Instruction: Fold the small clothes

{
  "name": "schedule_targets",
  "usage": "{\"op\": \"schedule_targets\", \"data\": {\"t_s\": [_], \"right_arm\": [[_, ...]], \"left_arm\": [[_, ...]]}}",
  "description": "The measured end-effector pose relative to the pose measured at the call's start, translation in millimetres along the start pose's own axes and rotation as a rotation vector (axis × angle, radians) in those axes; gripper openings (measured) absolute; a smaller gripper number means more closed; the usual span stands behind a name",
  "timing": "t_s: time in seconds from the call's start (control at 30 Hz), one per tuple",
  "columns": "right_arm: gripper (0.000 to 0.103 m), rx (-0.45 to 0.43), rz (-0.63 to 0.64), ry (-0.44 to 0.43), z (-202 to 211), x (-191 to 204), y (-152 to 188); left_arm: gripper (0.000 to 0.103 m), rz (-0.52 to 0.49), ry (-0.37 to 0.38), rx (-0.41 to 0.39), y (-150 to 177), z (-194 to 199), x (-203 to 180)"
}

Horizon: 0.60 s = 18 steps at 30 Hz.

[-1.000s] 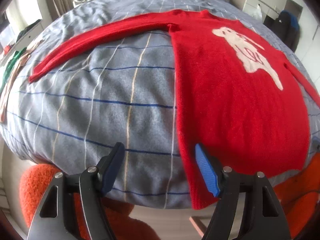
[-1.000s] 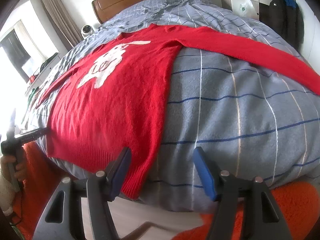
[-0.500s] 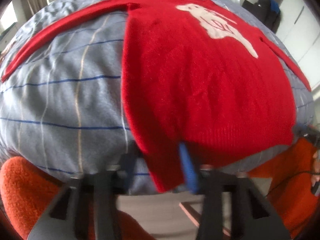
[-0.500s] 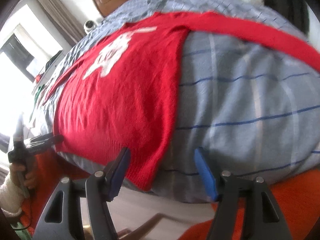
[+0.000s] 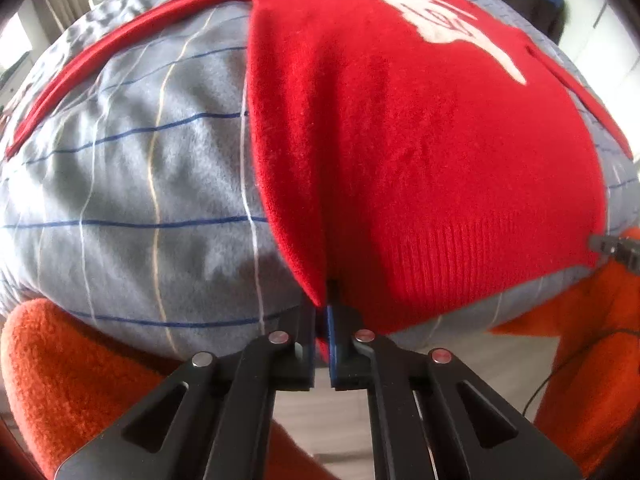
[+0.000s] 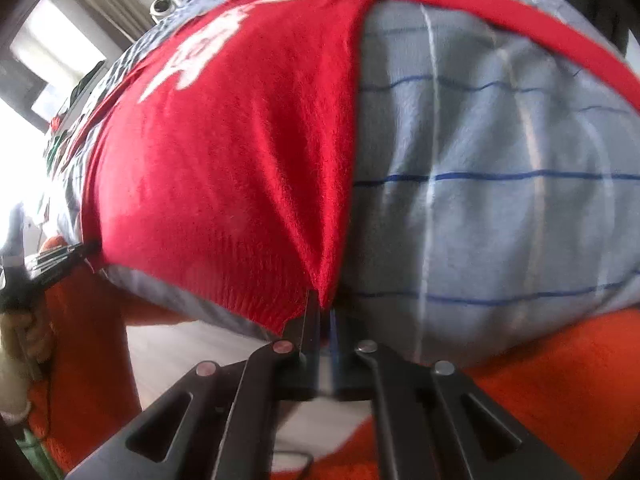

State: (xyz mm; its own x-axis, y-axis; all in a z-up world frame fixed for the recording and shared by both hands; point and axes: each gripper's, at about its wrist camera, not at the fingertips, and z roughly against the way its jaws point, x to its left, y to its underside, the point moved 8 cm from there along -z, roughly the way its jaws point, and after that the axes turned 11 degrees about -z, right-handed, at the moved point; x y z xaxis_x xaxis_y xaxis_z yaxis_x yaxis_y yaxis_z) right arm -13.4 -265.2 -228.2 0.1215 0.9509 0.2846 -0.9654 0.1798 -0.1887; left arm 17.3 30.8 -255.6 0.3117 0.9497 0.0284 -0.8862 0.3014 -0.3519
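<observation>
A red sweater (image 5: pixel 420 152) with a white animal print lies flat on the bed, sleeves spread out to both sides. My left gripper (image 5: pixel 322 312) is shut on the sweater's bottom left hem corner at the bed's near edge. My right gripper (image 6: pixel 324 312) is shut on the bottom right hem corner of the sweater (image 6: pixel 224 160). Each gripper also shows at the edge of the other's view: the right one in the left wrist view (image 5: pixel 616 246), the left one in the right wrist view (image 6: pixel 60 260).
The bed has a grey-blue checked cover (image 5: pixel 132 184). The person's orange fleece sleeves (image 5: pixel 72 364) are near the bed's front edge. A wooden headboard, a small white camera (image 6: pixel 162 6) and cabinets stand at the far end.
Both grippers moved in to the sweater's bottom hem and closed on its two corners; a second ago both were open and a little back from the hem.
</observation>
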Motion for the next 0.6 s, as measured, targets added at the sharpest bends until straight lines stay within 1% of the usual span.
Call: {"op": "schedule_targets", "data": {"t_s": [0.03, 0.07, 0.1, 0.13, 0.17, 0.2, 0.23, 0.27, 0.3, 0.4, 0.43, 0.47, 0.5, 0.57, 0.6], "right_arm": [[0.005, -0.009, 0.005, 0.001, 0.7, 1.7, -1.1], [0.011, -0.016, 0.013, -0.006, 3.0, 3.3, -0.8], [0.027, -0.02, 0.014, -0.006, 5.5, 2.5, 0.2], [0.046, -0.032, 0.008, -0.01, 10.5, 1.0, 1.2], [0.053, -0.05, -0.001, -0.02, 16.2, 0.9, -0.1], [0.055, -0.079, -0.011, -0.03, 23.5, 0.6, -1.3], [0.055, -0.129, -0.022, -0.032, 34.8, -1.7, -5.2], [0.055, -0.176, -0.031, -0.029, 44.4, -5.1, -8.2], [0.056, -0.241, -0.045, -0.021, 57.1, -10.2, -14.3], [0.067, -0.381, -0.095, 0.013, 80.9, -24.4, -28.9], [0.067, -0.417, -0.119, 0.016, 85.3, -30.1, -34.2], [0.067, -0.43, -0.137, 0.017, 86.1, -34.6, -37.1], [0.067, -0.431, -0.162, 0.017, 83.4, -39.9, -39.8], [0.067, -0.414, -0.203, 0.007, 76.9, -46.3, -41.0], [0.067, -0.407, -0.217, 0.003, 75.0, -46.3, -41.6]], "left_arm": [[0.01, 0.0, -0.004, -0.01, -0.7, 3.1, -1.3], [0.023, 0.004, -0.004, -0.023, -0.9, 7.5, -1.1], [0.044, 0.012, -0.013, -0.039, -1.8, 13.2, 1.1], [0.053, 0.026, -0.028, -0.067, -3.3, 21.2, 4.6], [0.064, 0.04, -0.038, -0.102, -6.6, 30.3, 8.7], [0.068, 0.054, -0.042, -0.133, -9.7, 38.6, 11.9], [0.069, 0.072, -0.042, -0.163, -14.1, 46.5, 17.6], [0.073, 0.088, -0.043, -0.183, -18.4, 52.0, 23.1], [0.077, 0.105, -0.048, -0.203, -23.9, 55.4, 32.1], [0.082, 0.143, -0.091, -0.261, -50.4, 64.6, 72.2], [0.085, 0.154, -0.105, -0.295, -61.9, 68.2, 86.9], [0.091, 0.157, -0.12, -0.314, -75.7, 66.6, 97.6], [0.091, 0.16, -0.145, -0.331, -87.5, 63.6, 110.7], [0.092, 0.153, -0.2, -0.407, -116.5, 62.5, 130.0], [0.096, 0.129, -0.22, -0.442, -133.5, 59.0, 135.7]]}}
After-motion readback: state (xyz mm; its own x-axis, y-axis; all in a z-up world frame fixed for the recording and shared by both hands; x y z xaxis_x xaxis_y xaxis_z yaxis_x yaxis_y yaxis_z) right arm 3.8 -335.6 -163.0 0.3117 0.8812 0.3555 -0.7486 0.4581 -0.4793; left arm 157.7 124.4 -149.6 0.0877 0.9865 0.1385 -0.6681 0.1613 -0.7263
